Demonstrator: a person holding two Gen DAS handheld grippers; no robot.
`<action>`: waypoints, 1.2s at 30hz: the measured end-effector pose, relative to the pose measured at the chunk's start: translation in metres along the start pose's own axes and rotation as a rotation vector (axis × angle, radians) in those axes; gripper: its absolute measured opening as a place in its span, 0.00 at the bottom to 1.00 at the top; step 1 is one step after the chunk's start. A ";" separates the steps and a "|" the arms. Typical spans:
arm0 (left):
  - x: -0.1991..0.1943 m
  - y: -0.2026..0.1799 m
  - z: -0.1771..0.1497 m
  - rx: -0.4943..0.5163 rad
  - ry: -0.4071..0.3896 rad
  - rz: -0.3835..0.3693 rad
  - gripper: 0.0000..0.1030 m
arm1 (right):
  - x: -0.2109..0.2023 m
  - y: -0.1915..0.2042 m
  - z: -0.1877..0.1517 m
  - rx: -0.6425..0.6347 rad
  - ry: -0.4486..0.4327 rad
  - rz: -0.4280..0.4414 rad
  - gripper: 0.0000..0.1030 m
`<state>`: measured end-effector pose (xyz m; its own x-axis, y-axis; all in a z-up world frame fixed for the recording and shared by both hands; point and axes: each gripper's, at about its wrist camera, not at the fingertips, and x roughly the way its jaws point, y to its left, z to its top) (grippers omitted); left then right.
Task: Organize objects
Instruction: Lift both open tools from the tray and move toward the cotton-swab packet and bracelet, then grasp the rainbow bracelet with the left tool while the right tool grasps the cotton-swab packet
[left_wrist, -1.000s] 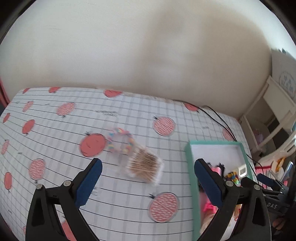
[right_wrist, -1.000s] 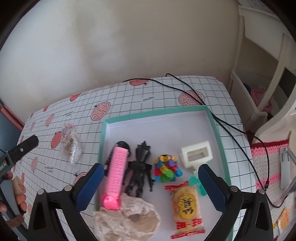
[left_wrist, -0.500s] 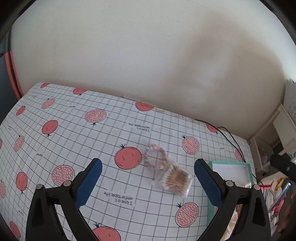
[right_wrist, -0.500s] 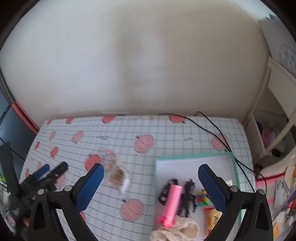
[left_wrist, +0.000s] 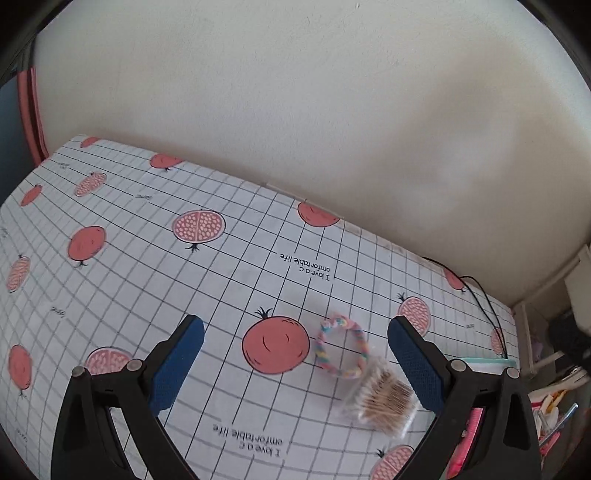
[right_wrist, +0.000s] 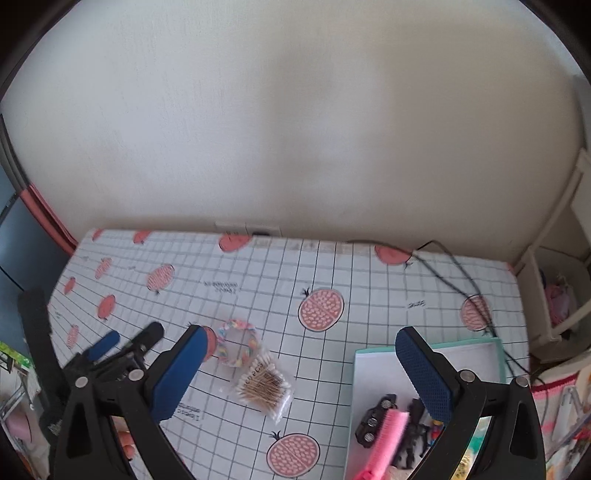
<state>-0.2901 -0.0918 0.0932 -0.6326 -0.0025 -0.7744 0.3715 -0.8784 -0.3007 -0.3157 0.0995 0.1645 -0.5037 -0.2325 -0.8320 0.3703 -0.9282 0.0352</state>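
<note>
Both hand-held grippers, left (left_wrist: 295, 363) and right (right_wrist: 301, 367), are spread wide and empty above the table (right_wrist: 369, 295). Cotton-swab bag (right_wrist: 264, 384) touches bracelet (right_wrist: 236, 341); tray (right_wrist: 496, 354) lies right.

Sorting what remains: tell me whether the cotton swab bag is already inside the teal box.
No, the cotton swab bag lies on the tablecloth, left of the teal box.

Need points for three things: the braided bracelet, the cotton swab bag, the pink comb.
bracelet (left_wrist: 341, 350): left wrist view, on the braided band at its right side.
cotton swab bag (right_wrist: 264, 384): right wrist view, on the middle of the swab bundle.
pink comb (right_wrist: 388, 439): right wrist view, on its pink body, inside the box.
</note>
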 end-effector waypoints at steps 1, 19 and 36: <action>0.006 0.001 0.000 0.000 0.003 -0.003 0.97 | 0.011 0.001 -0.003 -0.006 0.014 -0.002 1.00; 0.075 0.007 -0.010 0.044 0.099 -0.015 0.97 | 0.116 0.027 -0.055 -0.120 0.172 -0.010 1.00; 0.097 -0.020 -0.026 0.169 0.142 0.000 0.81 | 0.133 0.044 -0.084 -0.175 0.219 0.048 1.00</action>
<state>-0.3410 -0.0625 0.0100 -0.5264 0.0544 -0.8485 0.2450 -0.9459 -0.2126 -0.3008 0.0520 0.0083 -0.3084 -0.1891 -0.9323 0.5282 -0.8491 -0.0025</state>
